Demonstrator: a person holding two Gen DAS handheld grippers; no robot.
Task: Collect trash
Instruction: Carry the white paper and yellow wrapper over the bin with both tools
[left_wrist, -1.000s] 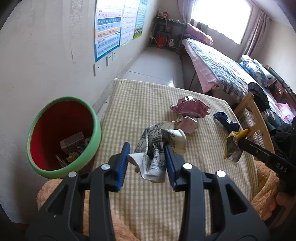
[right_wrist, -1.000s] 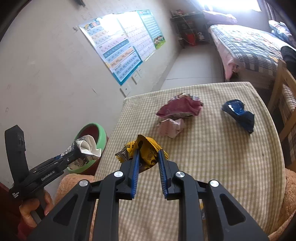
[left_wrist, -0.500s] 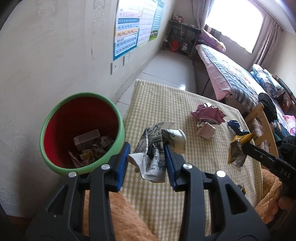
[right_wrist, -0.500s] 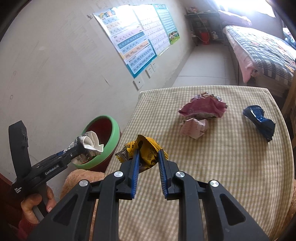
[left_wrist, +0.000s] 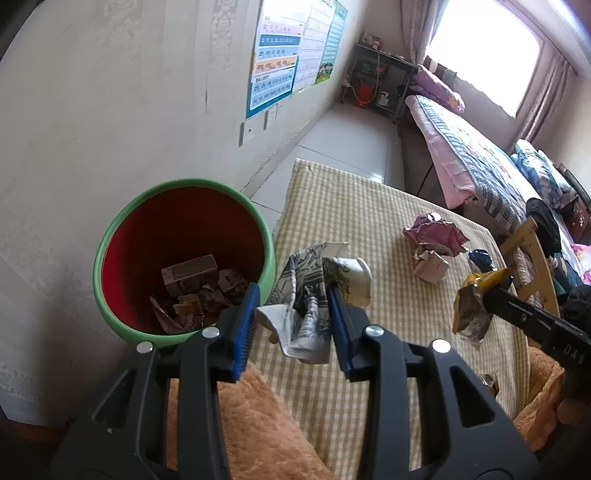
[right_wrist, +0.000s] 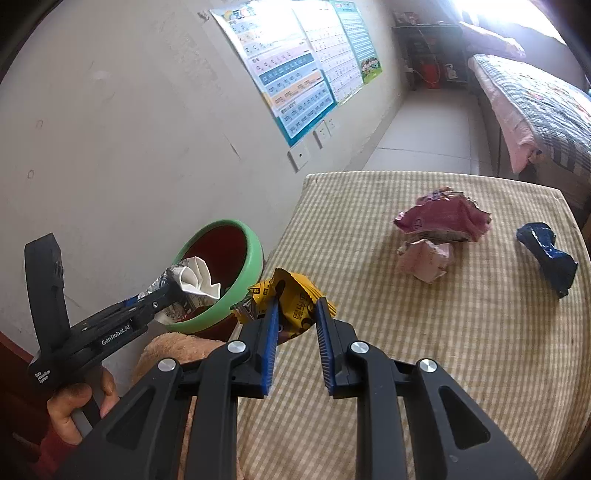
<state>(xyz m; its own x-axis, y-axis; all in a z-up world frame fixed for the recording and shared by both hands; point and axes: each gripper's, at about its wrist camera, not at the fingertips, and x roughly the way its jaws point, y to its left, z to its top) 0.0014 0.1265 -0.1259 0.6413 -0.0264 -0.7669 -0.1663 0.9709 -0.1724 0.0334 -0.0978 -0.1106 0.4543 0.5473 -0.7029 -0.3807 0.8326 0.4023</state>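
Note:
My left gripper (left_wrist: 291, 295) is shut on a crumpled black-and-white wrapper (left_wrist: 314, 295) and holds it in the air just right of a green bin with a red inside (left_wrist: 122, 229). The bin holds a small box and several scraps. In the right wrist view the left gripper (right_wrist: 173, 280) holds the wrapper (right_wrist: 195, 278) over the bin's rim (right_wrist: 240, 277). My right gripper (right_wrist: 295, 302) is shut on a yellow wrapper (right_wrist: 291, 295) above the table's near left part. It also shows in the left wrist view (left_wrist: 476, 302).
The checked table (right_wrist: 443, 332) carries a pink wrapper (right_wrist: 443, 218), a pale pink crumpled wrapper (right_wrist: 424, 260) and a blue wrapper (right_wrist: 546, 251). A wall with posters stands left. An orange fluffy cloth (left_wrist: 258, 424) lies near. A wooden chair (left_wrist: 528, 251) and a bed stand to the right.
Both grippers have moved left toward the bin with their wrappers still held. The bin now sits closer and more central in the left wrist view.

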